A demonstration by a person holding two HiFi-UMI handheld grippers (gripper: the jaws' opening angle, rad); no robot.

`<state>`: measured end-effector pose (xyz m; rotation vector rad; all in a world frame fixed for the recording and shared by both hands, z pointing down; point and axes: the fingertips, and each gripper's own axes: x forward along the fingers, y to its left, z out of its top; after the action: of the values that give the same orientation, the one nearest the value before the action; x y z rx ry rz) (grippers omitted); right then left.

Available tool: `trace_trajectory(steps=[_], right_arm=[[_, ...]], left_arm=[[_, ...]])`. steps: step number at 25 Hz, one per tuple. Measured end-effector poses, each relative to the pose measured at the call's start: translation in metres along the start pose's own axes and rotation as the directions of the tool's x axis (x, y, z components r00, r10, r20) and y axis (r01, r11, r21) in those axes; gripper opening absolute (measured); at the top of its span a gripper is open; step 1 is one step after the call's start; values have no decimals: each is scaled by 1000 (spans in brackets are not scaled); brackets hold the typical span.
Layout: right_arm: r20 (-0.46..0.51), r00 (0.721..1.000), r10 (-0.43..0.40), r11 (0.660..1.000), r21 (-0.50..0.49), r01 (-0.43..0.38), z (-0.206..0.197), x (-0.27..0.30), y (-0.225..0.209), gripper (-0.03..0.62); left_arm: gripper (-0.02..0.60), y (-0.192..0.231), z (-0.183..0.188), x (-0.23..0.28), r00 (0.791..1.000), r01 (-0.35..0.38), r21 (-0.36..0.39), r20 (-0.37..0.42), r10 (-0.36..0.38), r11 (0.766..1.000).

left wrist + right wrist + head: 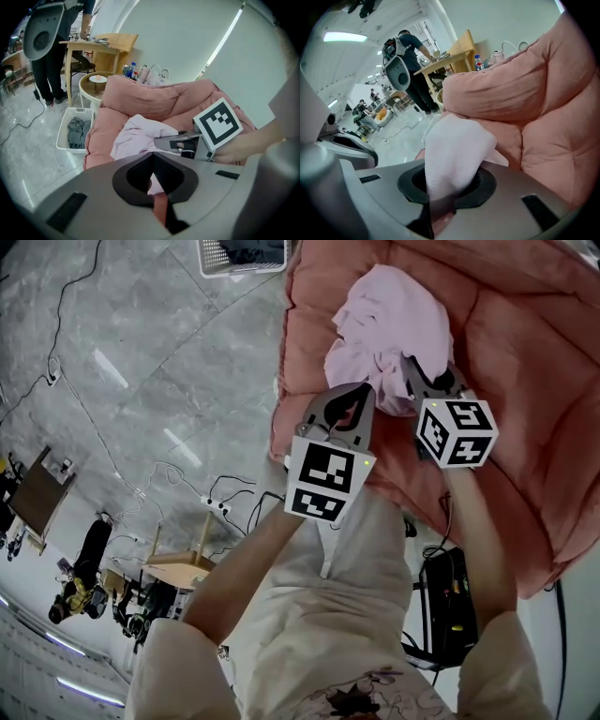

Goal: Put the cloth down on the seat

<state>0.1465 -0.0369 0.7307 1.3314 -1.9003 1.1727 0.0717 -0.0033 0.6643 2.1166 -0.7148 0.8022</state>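
A pale pink cloth [389,315] lies bunched on the salmon-pink padded seat [525,362]. My right gripper [417,371] is shut on the cloth's near edge. In the right gripper view a fold of the cloth [454,150] rises out from between that gripper's [445,187] pads. My left gripper [349,404] hangs just left of it, at the cloth's lower edge. In the left gripper view this gripper [152,173] has its jaws together, and the cloth [138,136] lies beyond them on the seat [159,98]. I see nothing clamped in it.
A white basket [75,129] of dark clothes stands on the floor left of the seat. Behind it are a round side table [96,82] with bottles and a wooden table [93,47] with a person standing at it. Cables [187,474] cross the grey floor.
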Motion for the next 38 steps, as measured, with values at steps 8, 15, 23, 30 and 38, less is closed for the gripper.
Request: trace_trajectory(steps=[8,15,23,30,38], right_arm=[[-20,997,-76,996,52,77,-11,23,-32,150],[-97,993,-61,992,105,71,-38,50,-44,204],[-94,994,-50,980,186,67,-35,62,-41,249],[-109,986,-128,972,183,146,-33,40,-41,289],[-77,978,-193,956,209,205,-19,13,-38,298]], left_arm=[[5,-2,-8,20,999,21,27,-27,-20,999],[5,-3,-11,32,999,26,32,-43,-25,999],[5,-9,-10,28,998,40,47,-46,-38,998],[5,-10,-1,12,998,53,73,-42,-50,996],[5,-5,8,-9,999,46,96,-25,-44,994]])
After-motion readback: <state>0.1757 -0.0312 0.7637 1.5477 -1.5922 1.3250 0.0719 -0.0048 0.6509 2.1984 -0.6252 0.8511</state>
